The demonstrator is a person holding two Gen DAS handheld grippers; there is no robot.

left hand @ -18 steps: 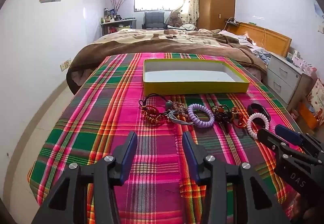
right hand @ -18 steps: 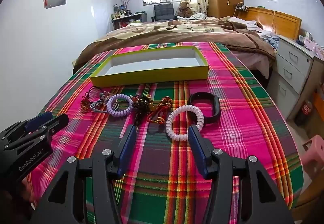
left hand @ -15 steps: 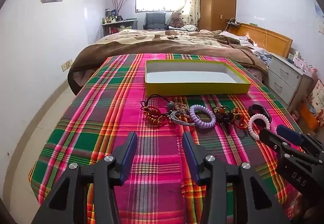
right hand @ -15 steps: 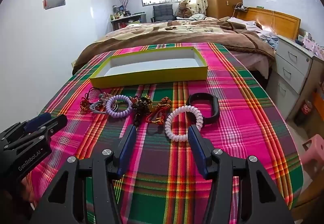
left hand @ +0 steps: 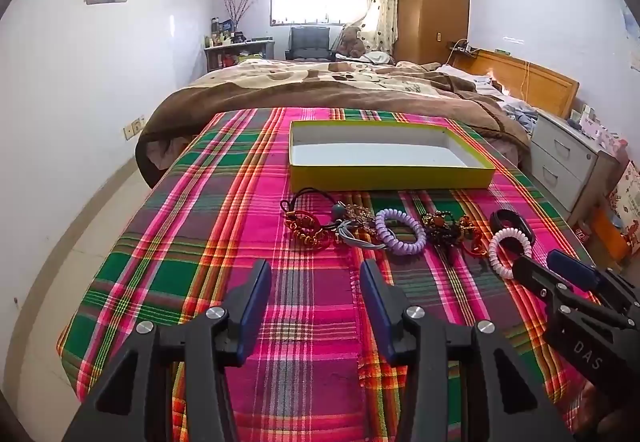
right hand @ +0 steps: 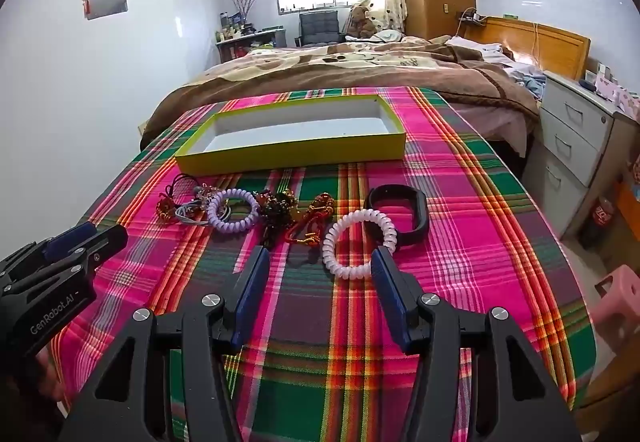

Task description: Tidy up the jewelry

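A row of jewelry lies on the plaid cloth in front of an empty yellow box (left hand: 390, 179) (right hand: 296, 152): a red-gold bracelet (left hand: 306, 228) at the left, a purple coil band (left hand: 400, 232) (right hand: 233, 209), dark bead pieces (right hand: 278, 208), a red cord piece (right hand: 316, 216), a white coil band (right hand: 359, 242) (left hand: 509, 252) and a black band (right hand: 400, 212) (left hand: 512, 224). My left gripper (left hand: 314, 278) is open and empty, short of the row. My right gripper (right hand: 320, 262) is open and empty, its right finger beside the white coil band.
The plaid-covered table (left hand: 192, 242) ends close behind the box, with a bed (left hand: 340, 90) beyond. White drawers (right hand: 576, 138) and a pink stool (right hand: 618, 302) stand at the right. A wall runs along the left.
Both grippers have drifted slightly; the right one is a little closer to the white coil band. Both stay open and the jewelry has not moved.
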